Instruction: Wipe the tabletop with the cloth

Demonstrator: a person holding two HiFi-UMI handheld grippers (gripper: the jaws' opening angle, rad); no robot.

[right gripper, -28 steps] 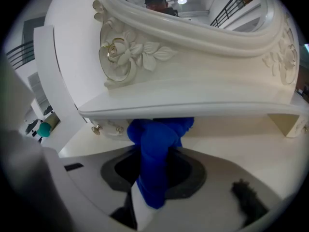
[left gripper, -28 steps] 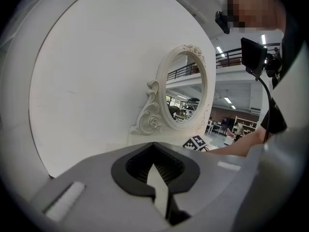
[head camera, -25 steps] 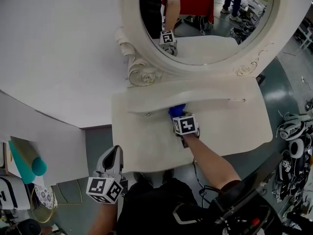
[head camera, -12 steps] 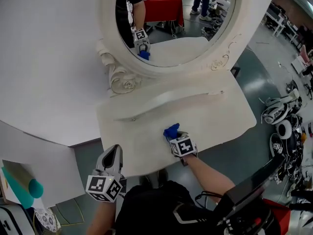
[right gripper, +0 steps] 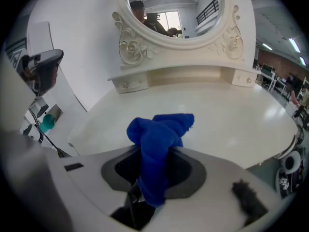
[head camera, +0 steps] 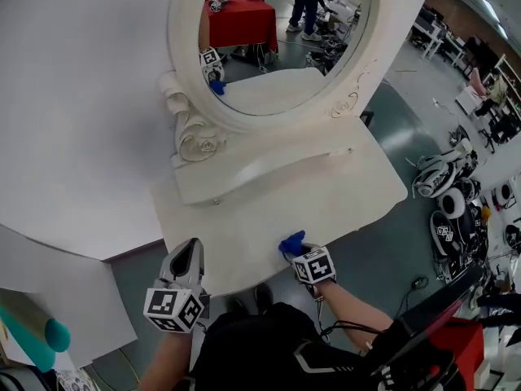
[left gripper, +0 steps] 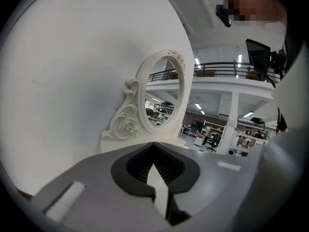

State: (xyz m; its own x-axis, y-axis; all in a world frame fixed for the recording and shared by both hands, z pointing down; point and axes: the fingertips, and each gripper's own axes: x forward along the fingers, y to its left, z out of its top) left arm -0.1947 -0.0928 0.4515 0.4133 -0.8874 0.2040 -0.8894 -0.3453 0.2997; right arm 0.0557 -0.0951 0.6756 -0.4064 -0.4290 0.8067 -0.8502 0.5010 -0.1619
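Nearest the person, the left tongs hang idle at the near left corner of the bench, pressed together on nothing; their own view shows only the mirror and the wall ahead of them. Just to their right, the right tongs pinch the cloth, a blue bundle clamped between the jaws with its loose end bunched up ahead of the tips. From the head view the cloth sits at the bench's near edge, right in front of the person; whether it presses on the surface or rides just above it I cannot tell. From the right tongs' own view, the cloth stands up out of the jaws, and beyond it the whole pale top of the bench spreads away, smooth and glossy, with no spill, dust or streak that shows. Farther ahead of the tongs runs a low raised shelf along the back of the bench, and above that the oval mirror in its carved frame. As to progress, I judge the wiping is under way, with the cloth at the near end of a pass. Nothing on the surface marks which parts are done, so the stretches to the right of the tongs and back toward the shelf may remain to be covered.
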